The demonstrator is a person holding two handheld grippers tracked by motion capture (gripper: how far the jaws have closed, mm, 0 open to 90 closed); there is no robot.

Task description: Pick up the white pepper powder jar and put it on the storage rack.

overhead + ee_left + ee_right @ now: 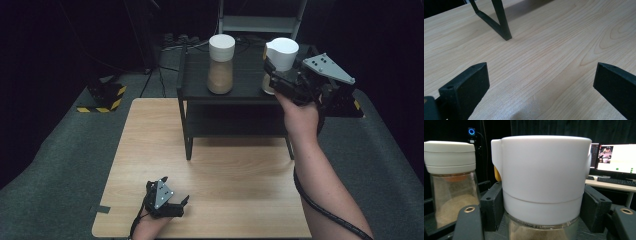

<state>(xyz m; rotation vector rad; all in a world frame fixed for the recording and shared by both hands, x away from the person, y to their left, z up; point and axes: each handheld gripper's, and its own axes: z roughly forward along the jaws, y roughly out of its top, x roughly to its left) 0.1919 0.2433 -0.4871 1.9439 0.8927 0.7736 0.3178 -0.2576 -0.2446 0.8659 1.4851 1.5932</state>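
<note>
A pale wooden tabletop [215, 200] is seen in the high view, with a small black shelf [245, 80] set at its far edge. On the shelf's top two white-lidded jars are stood — a left jar [221, 64] and, well apart, a right jar [280, 60]. The right jar's lid is clamped by the right tool [544, 212]. The left tool [541, 85] is held just above the tabletop — jaws wide apart, nothing between.
</note>
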